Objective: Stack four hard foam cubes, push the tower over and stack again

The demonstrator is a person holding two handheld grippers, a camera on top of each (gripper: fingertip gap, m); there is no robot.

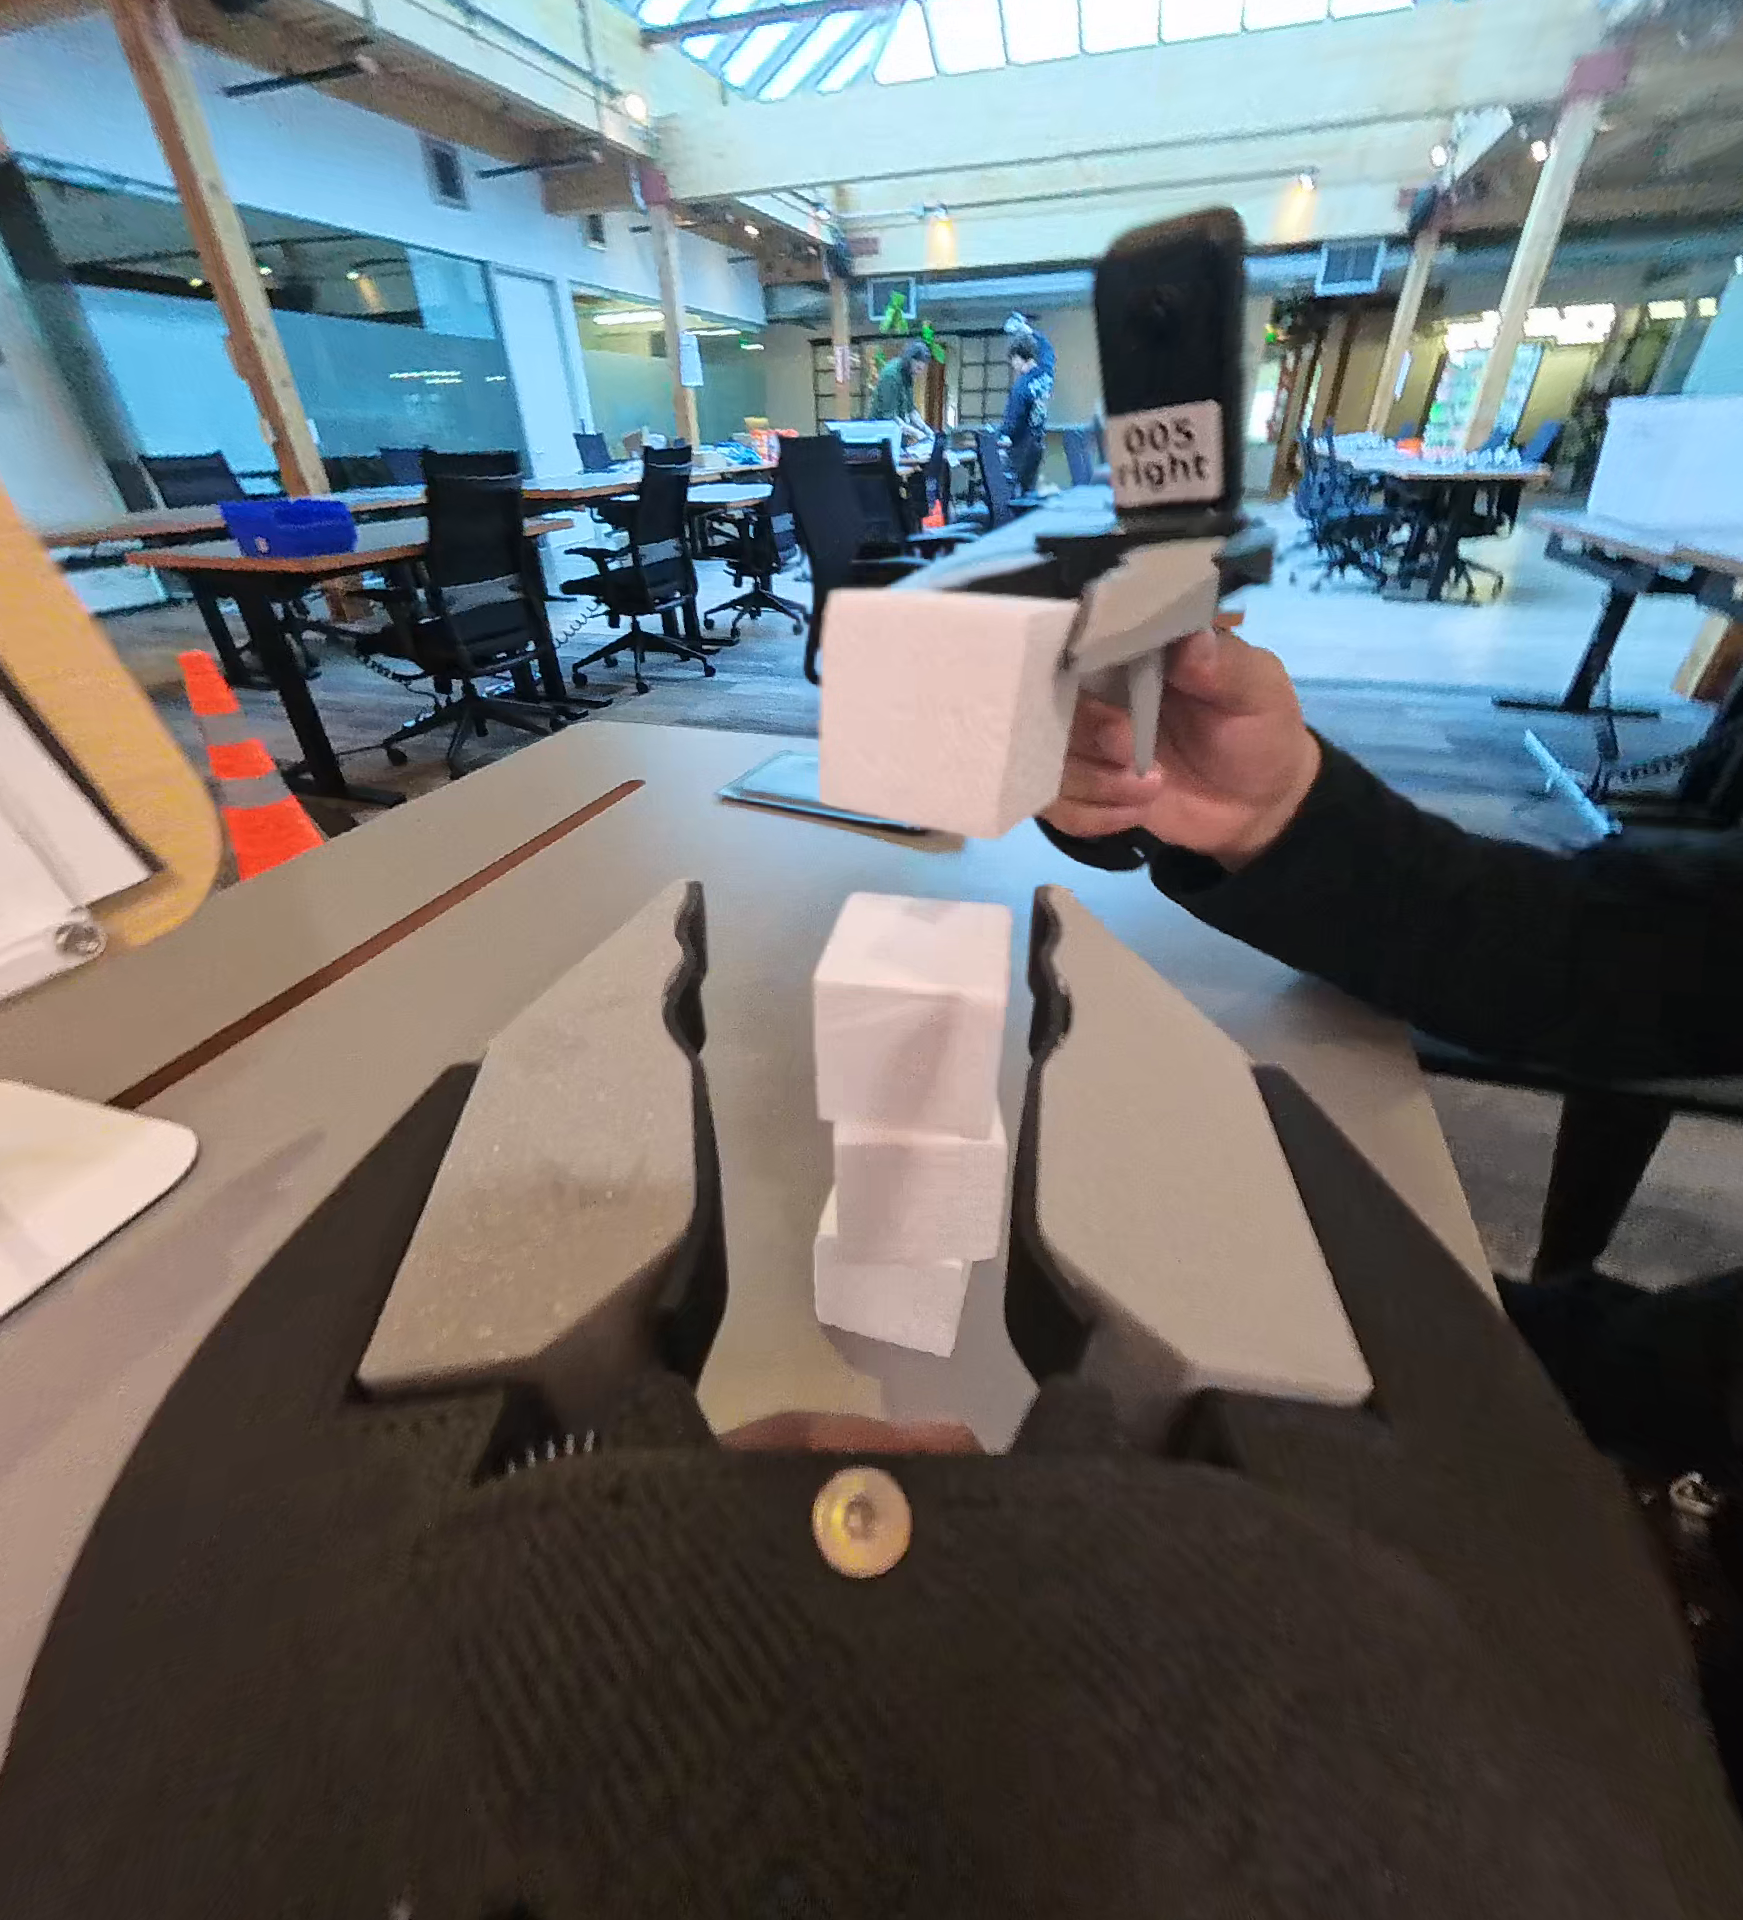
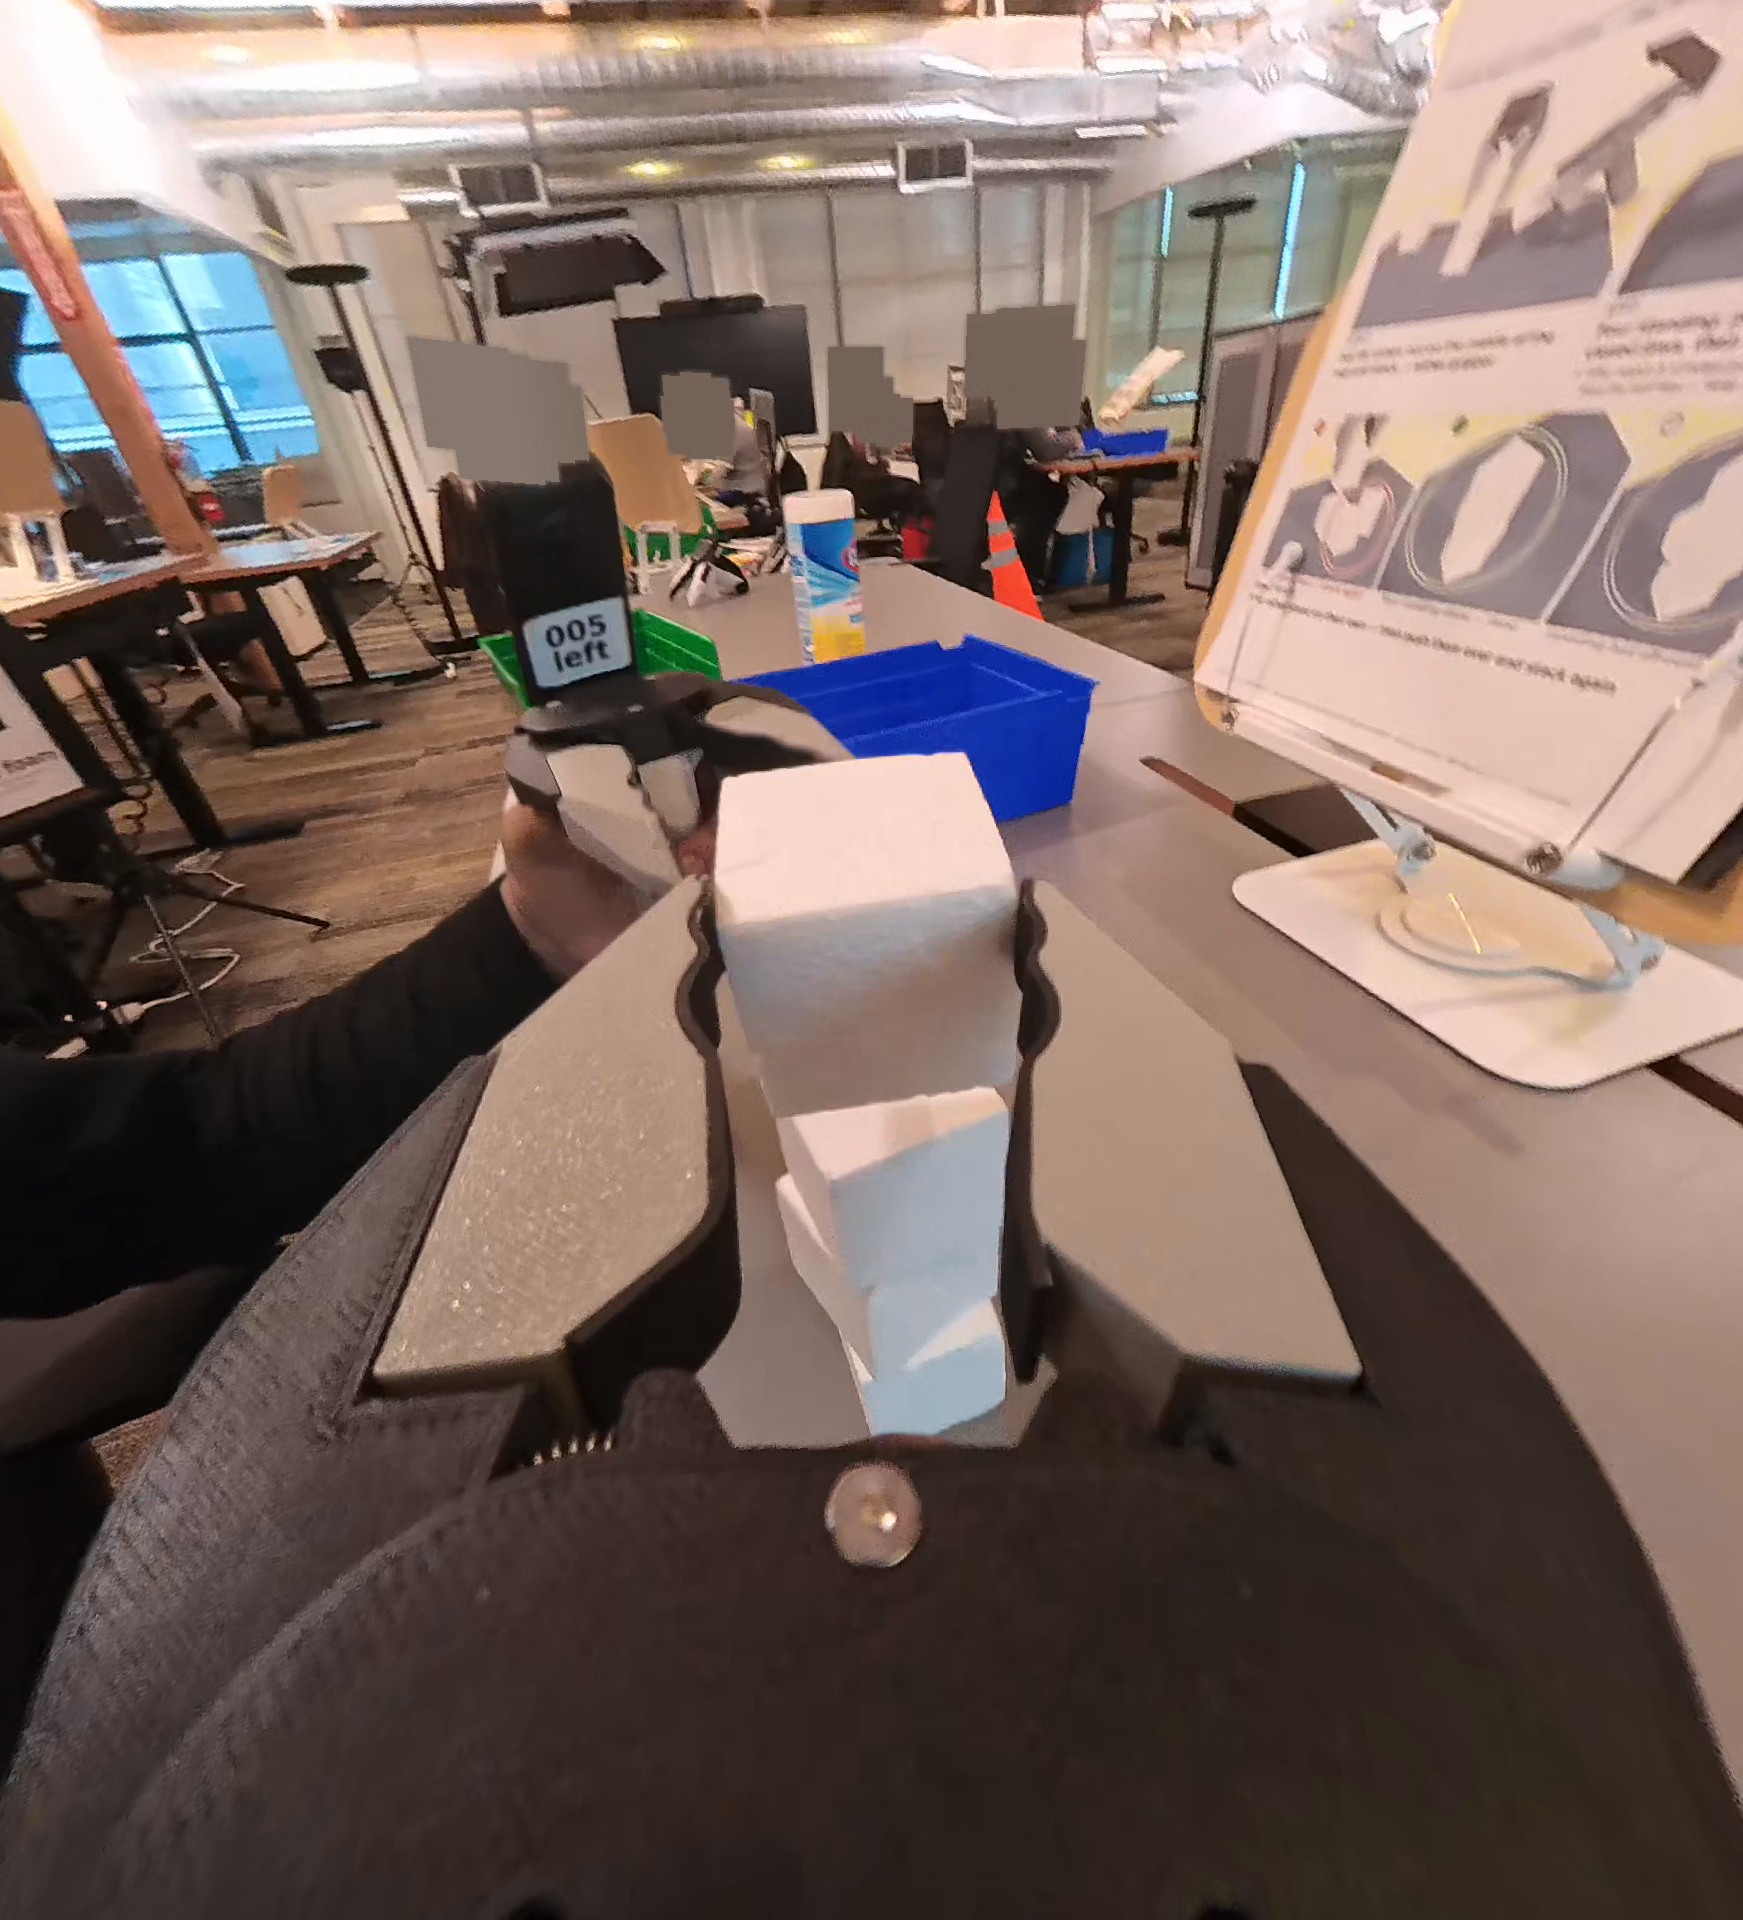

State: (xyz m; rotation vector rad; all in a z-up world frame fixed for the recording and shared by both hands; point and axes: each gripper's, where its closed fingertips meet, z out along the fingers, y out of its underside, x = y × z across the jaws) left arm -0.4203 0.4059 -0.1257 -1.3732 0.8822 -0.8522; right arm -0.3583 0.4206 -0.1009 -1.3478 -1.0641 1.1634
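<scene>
While my right fingers (image 2: pixel 867 935) clamp a white foam cube (image 2: pixel 862 914) by its two side faces, that cube hangs in the air above the tower (image 1: pixel 903 1122) and does not touch it. Seen from my left wrist, the carried cube (image 1: pixel 934 712) sits up and slightly right of the stack, with a clear gap under it. The tower is three foam cubes high and stands on the grey bench (image 1: pixel 555 914); its top cube (image 1: pixel 914 1003) is turned a little against the middle cube (image 1: pixel 919 1190), and the bottom cube (image 1: pixel 888 1304) juts out toward the left. From my right wrist the same three cubes show below the held one, stepped and uneven.

My left fingers (image 1: pixel 867 966) are spread apart and grasp nothing; they frame the tower from farther back, one on each side, without touching it as far as I can tell. In the right wrist view, my left gripper (image 2: pixel 628 790) is just beyond the held cube, with my hand (image 2: pixel 555 894) under it.

On the bench beyond the stack a blue bin (image 2: pixel 950 717) stands, with a green bin (image 2: pixel 669 644) and a wipes canister (image 2: pixel 823 587) behind it. An instruction sheet on a white stand (image 2: pixel 1469 956) rises at the right of that view. An orange traffic cone (image 1: pixel 243 769) is on the floor past the bench edge.
</scene>
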